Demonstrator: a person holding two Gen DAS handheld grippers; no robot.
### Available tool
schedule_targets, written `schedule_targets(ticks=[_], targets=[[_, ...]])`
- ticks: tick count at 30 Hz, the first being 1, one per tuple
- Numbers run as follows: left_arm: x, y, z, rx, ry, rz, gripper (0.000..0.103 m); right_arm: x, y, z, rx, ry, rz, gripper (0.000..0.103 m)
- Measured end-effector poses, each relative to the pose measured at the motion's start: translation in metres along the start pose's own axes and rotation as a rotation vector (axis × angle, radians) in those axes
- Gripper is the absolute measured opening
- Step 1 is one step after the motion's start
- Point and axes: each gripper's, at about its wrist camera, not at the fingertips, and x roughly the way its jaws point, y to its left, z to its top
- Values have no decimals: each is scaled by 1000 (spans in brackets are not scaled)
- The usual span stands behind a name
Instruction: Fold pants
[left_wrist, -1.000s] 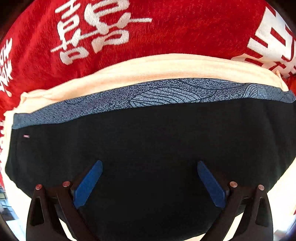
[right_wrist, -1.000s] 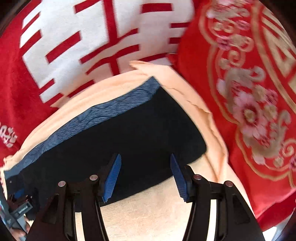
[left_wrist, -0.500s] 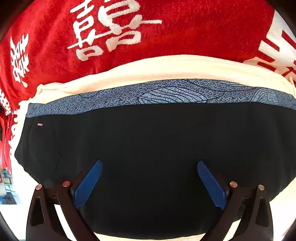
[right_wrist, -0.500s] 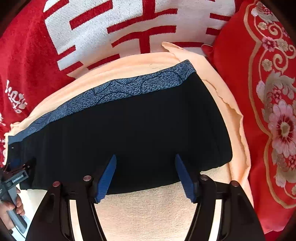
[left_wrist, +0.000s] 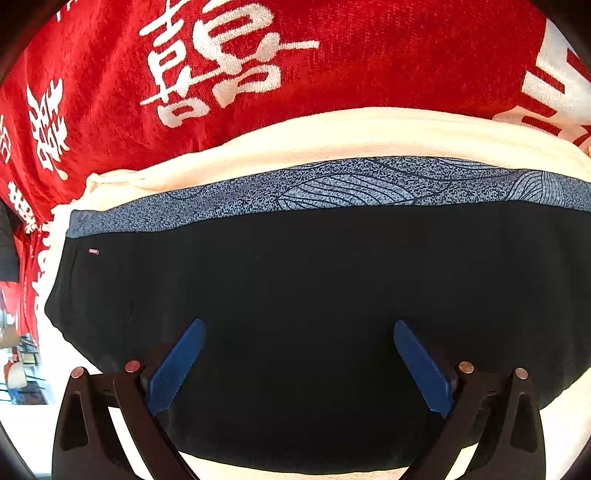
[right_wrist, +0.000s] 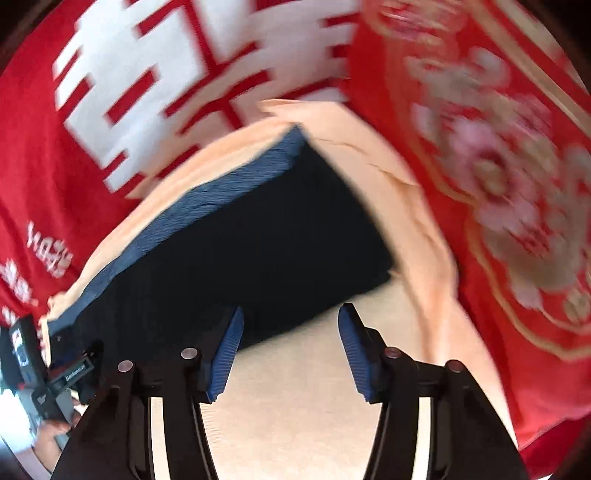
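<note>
Black pants (left_wrist: 314, 295) with a blue patterned waistband (left_wrist: 332, 184) lie folded flat on a cream cloth (left_wrist: 332, 136). My left gripper (left_wrist: 299, 326) hovers over the dark fabric, pointing steeply down, jaws wide open and holding nothing. In the blurred right wrist view the pants (right_wrist: 240, 258) end in a corner at the right. My right gripper (right_wrist: 291, 314) hangs over their near edge and the cream cloth (right_wrist: 295, 406), jaws closing with nothing pinched between the blue pads. The left gripper (right_wrist: 44, 373), held by a hand, shows at the lower left of that view.
A red blanket (left_wrist: 332, 55) with large white characters lies under the cream cloth. A red cushion (right_wrist: 498, 184) with gold and pink flowers sits to the right of the pants. The bed's edge and a bright floor show at far left (left_wrist: 14, 369).
The left view has pulled back a little, showing more of the pants' left end. The right gripper has swung quickly toward the pants' right corner; its jaws widened, then narrowed.
</note>
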Motion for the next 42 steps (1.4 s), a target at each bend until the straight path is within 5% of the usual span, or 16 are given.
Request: schedule_targets(ticks=[8,14,17,19,23,26,29,35,37,42], targets=[[-9,-15,-4,23,-5,37,103,15,-34,14,159,-27,40,50],[-16,-25,-6,38,3,50,103,-11,-26,20,31,-51,72,14],[-19,-29,-7,42,2,54,103,-7,-28,17,-3,-19,24,15],[-21,-31,-6,45,9,59,103,1,-32,18,41,13,-28,25],[-43,-41,0,80,-28,100,103,-34,-29,17,66,-98,-33,29],[-70,-64,11,82,-91,-18,103,-53,-1,23,-52,-173,-1,29],[-68,-98,28,95,-57,-98,103,-35,37,36,-166,-109,90,29],[-45,-143,50,47,-28,-113,103,32,99,55,-305,29,150,29],[-42,-145,50,33,-43,-123,103,55,101,58,-321,66,130,29],[-42,-144,51,38,-37,-176,103,51,78,88,-241,-31,3,28]])
